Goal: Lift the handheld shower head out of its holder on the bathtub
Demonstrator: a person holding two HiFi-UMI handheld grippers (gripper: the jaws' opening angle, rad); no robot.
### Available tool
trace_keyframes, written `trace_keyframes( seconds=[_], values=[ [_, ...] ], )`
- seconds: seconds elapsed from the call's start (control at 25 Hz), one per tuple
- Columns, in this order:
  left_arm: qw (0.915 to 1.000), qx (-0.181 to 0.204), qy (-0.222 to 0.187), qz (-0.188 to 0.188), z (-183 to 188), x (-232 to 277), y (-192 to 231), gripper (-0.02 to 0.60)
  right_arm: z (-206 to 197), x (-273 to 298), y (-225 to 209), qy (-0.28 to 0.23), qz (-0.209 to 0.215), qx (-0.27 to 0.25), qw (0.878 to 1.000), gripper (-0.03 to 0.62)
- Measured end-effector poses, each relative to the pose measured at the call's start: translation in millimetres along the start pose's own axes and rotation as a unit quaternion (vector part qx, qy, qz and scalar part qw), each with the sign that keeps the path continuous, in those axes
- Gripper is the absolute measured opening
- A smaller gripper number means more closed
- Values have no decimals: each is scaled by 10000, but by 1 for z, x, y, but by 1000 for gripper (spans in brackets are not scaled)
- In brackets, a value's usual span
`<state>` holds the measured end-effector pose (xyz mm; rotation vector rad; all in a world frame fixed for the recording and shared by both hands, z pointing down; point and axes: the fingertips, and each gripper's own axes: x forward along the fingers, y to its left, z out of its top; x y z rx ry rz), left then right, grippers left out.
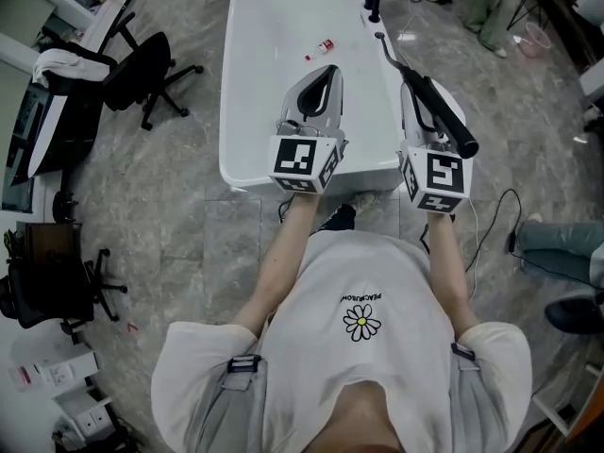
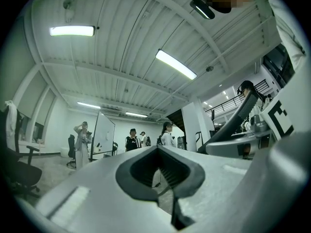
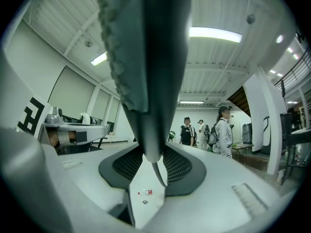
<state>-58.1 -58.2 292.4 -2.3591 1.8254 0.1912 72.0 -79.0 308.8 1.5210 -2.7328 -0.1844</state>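
Left tongs (image 1: 327,74) clenched empty | right tongs (image 3: 153,163) grasping shower head (image 3: 146,67) | white bathtub (image 1: 269,111), grey stone floor (image 1: 184,243)

The left tongs (image 2: 158,149) point upward across a large room. Their two grey jaws are closed together at the tip, with only a dark ribbed hollow between them and nothing held. Overhead is a ribbed white ceiling with strip lights (image 2: 176,64). Far off, several people (image 2: 131,140) stand near a whiteboard (image 2: 103,136). An office chair (image 2: 17,169) shows at the left edge. At the right, the right tongs (image 2: 218,147) carry the dark shower head (image 2: 241,116).
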Motion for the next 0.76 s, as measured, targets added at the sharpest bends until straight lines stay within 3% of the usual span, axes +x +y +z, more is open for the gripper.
trace_keyframes(
  seconds=[0.52, 0.76],
  values=[
    [9999, -83, -16, 110, 0, -3, 6, 1, -16, 2, 0, 151, 3, 97, 9998, 155],
    [9997, -162, -87, 140, 7, -4, 12, 1, 8, 8, 9, -46, 124, -5, 9999, 155]
  ],
)
